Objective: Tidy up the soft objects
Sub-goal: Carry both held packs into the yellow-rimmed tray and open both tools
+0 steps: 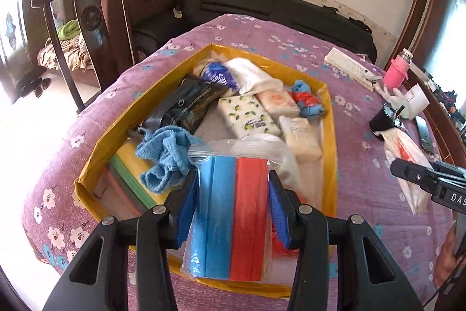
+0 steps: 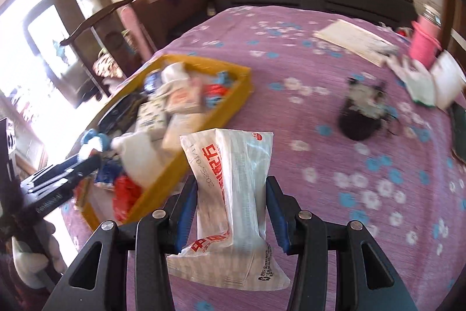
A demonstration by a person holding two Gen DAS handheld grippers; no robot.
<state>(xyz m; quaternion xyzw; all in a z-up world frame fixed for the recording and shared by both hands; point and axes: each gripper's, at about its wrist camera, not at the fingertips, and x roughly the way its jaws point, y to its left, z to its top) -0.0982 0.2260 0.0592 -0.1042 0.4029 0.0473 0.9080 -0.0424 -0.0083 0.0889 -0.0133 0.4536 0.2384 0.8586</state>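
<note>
My left gripper (image 1: 231,188) is shut on a clear zip bag of blue and red cloths (image 1: 233,212), held over the near end of the yellow box (image 1: 330,136). The box holds tissue packs (image 1: 247,114), a blue towel (image 1: 166,156), a dark pouch (image 1: 192,104) and other soft items. My right gripper (image 2: 231,188) is shut on a white plastic packet with red print (image 2: 233,194), above the purple flowered cloth (image 2: 364,165), right of the box (image 2: 230,110). The right gripper also shows in the left wrist view (image 1: 407,171).
On the table's right side lie a black pouch (image 2: 361,118), a white comb-like strip (image 1: 349,67), a pink bottle (image 1: 396,73) and white bags (image 2: 445,83). A wooden chair (image 1: 87,19) stands at the left. A black sofa (image 1: 262,5) runs behind the table.
</note>
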